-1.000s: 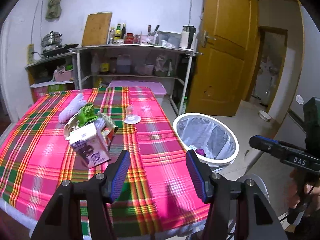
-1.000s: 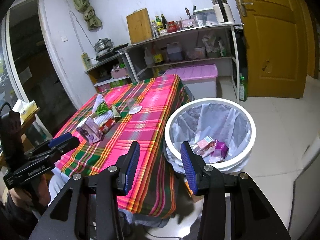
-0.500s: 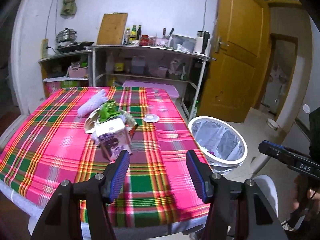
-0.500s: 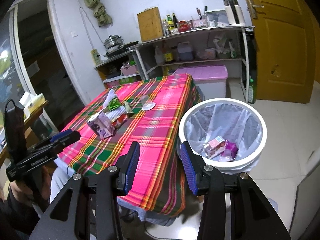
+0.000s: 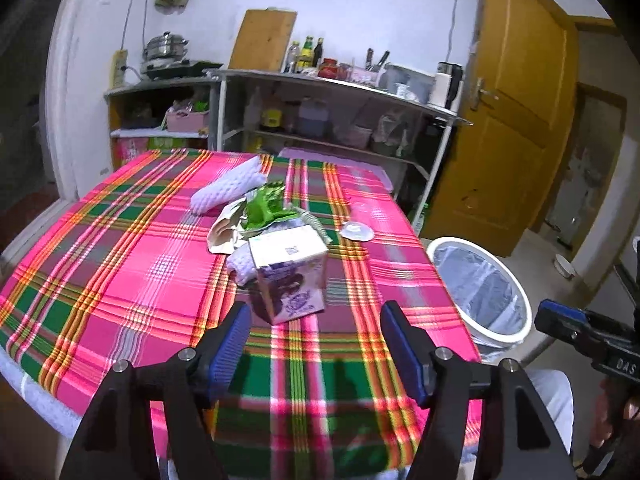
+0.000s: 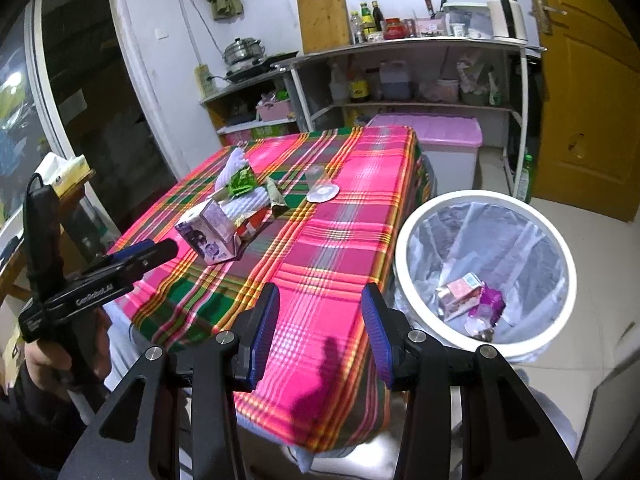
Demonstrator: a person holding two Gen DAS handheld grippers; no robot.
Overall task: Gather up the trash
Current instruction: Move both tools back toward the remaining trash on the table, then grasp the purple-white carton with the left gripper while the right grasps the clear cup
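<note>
A pile of trash lies mid-table on the pink plaid cloth point(image 5: 120, 264): a purple-and-white carton point(image 5: 289, 273) in front, a green wrapper point(image 5: 264, 206), a white foam sleeve point(image 5: 228, 192) and a clear lid point(image 5: 357, 232). My left gripper point(image 5: 316, 344) is open and empty, just short of the carton. My right gripper point(image 6: 318, 330) is open and empty over the table's near edge, beside the white bin point(image 6: 484, 276). The carton point(image 6: 210, 234) also shows in the right wrist view. The bin holds a pink carton point(image 6: 460, 294) and purple wrapper.
The white bin point(image 5: 478, 288) stands on the floor at the table's right side. Metal shelves with bottles and a cutting board point(image 5: 264, 40) stand behind the table. A pink storage box point(image 6: 436, 140) sits past the table. A yellow door point(image 5: 516, 120) is at right.
My left gripper has swung left and closer to the table, so the carton now sits centred just ahead of its fingers. My right gripper has drifted slightly left, staying open.
</note>
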